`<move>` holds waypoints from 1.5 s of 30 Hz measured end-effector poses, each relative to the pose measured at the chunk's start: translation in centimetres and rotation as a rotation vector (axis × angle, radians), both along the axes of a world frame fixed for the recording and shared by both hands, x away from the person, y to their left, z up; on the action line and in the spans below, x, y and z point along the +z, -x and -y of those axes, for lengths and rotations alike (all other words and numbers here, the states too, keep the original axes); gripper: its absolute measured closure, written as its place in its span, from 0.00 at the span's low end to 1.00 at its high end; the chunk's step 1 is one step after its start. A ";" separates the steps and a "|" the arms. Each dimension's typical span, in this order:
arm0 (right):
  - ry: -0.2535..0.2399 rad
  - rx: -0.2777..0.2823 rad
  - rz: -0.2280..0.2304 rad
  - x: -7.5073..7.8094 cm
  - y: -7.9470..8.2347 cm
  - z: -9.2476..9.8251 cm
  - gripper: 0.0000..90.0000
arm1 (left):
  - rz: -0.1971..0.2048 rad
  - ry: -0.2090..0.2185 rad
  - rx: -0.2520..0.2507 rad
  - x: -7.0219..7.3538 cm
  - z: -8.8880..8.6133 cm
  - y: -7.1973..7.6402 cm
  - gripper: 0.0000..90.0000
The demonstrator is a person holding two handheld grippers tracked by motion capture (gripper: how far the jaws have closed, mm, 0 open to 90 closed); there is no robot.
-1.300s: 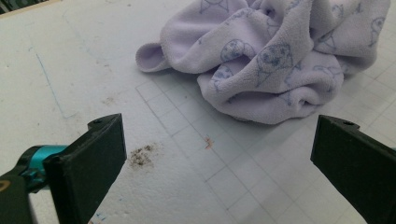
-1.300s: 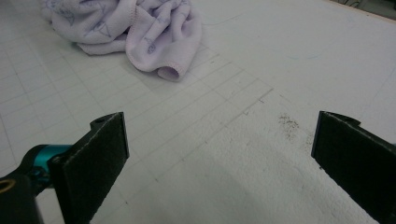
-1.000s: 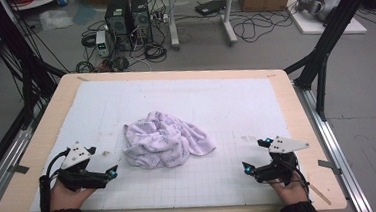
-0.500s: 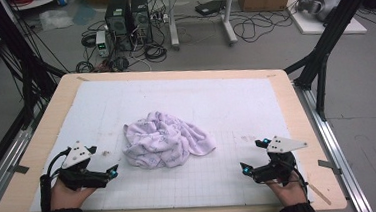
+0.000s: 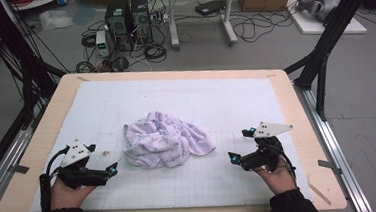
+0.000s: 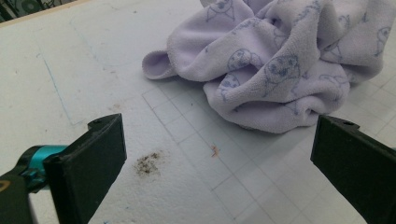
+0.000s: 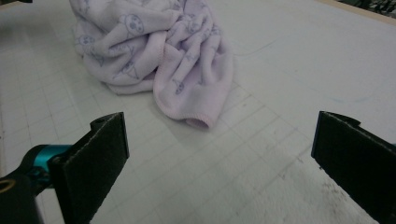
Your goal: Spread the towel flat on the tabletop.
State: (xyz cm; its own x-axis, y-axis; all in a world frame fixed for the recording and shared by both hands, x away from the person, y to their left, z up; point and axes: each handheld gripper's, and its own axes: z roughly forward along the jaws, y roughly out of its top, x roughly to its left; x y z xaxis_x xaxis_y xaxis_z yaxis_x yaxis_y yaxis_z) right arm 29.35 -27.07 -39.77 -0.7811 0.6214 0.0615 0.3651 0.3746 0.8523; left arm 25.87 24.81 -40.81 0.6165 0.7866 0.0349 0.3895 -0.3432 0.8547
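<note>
Lilac towel crumpled mid-mat, btwn left gripper & right gripper; both jaws apart, empty.

So the crumpled towel sits on the gridded mat that covers most of the surface, roughly mid-mat and a bit toward the person's side. Left gripper is near its left edge, right gripper off to its right, both on the near part of the mat. Behind the surface, on the floor, there are two computer towers and a tangle of cables.
</note>
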 end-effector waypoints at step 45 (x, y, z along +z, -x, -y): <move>0.032 0.319 -0.094 -0.2 -6.3 -16.4 0.22 | -0.013 0.010 -0.006 -0.2 0.0 -0.5 0.04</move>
